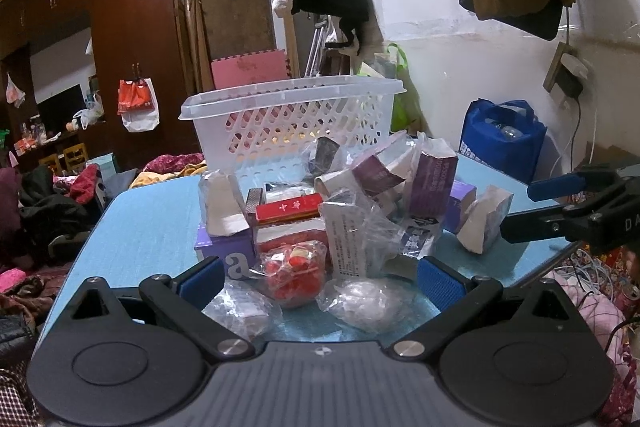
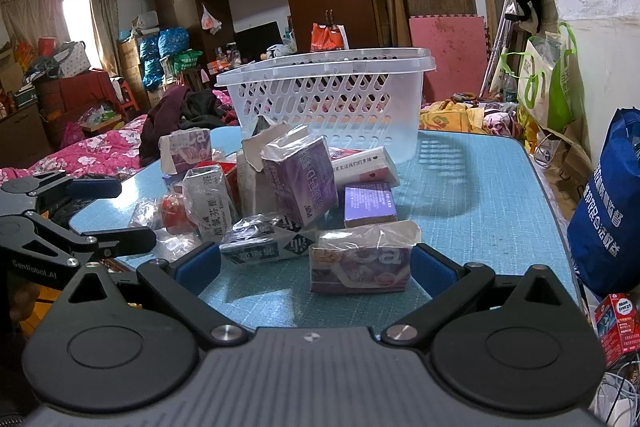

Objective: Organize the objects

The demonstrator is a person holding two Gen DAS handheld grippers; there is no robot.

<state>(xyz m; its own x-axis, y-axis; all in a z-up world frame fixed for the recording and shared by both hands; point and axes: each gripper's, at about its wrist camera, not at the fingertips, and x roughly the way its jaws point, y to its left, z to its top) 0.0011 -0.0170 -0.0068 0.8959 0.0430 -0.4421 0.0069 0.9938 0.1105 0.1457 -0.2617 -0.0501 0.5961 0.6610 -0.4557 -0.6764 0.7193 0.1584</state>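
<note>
The left gripper (image 1: pixel 320 281) has its jaws spread wide, empty, over a red packet (image 1: pixel 294 277) at the pile's near edge. The right gripper (image 2: pixel 316 269) is likewise wide apart around a wrapped purple box (image 2: pixel 360 263). Far behind the pile on the blue table (image 2: pixel 480 211) stands a white basket (image 2: pixel 332 99).

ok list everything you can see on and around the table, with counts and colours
table: one, light blue top, under everything
basket: one, white lattice plastic, far end of table, looks empty
boxes in plastic wrap: a heap, mostly purple and white, count unclear, middle of table
red box: one, within the heap
bag of red pieces: one, clear, near edge
purple Ca box: one, nearest the right gripper
blue bag: one, right of table
left gripper: open, blue pads
right gripper: open, blue pads
</note>
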